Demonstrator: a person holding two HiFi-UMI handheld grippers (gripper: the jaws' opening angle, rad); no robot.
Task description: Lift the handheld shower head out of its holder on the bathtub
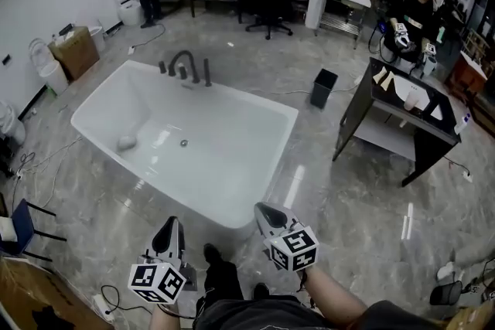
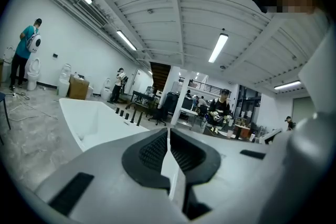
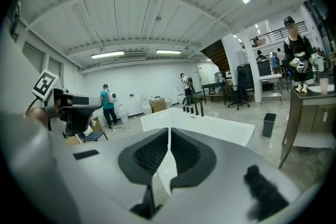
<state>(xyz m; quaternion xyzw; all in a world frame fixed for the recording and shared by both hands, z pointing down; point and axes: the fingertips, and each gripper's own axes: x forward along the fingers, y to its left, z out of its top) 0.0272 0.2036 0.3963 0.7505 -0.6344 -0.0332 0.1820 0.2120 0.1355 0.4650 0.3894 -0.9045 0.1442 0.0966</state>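
My left gripper (image 1: 170,232) and right gripper (image 1: 269,219) both have their jaws pressed together with nothing between them. They hover at the near end of the bathtub (image 1: 255,100). The handheld shower head (image 1: 206,72) stands upright in its holder on the far rim, well ahead of both jaw tips, beside the arched faucet (image 1: 182,60). I'd say nothing is done yet: approach, grasp and lift all remain.

Open floor (image 1: 93,201) up to bathtub (image 1: 263,105)

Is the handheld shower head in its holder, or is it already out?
In its holder: the shower head stands upright on the far rim of the bathtub, right beside the faucet, and nothing grips it.
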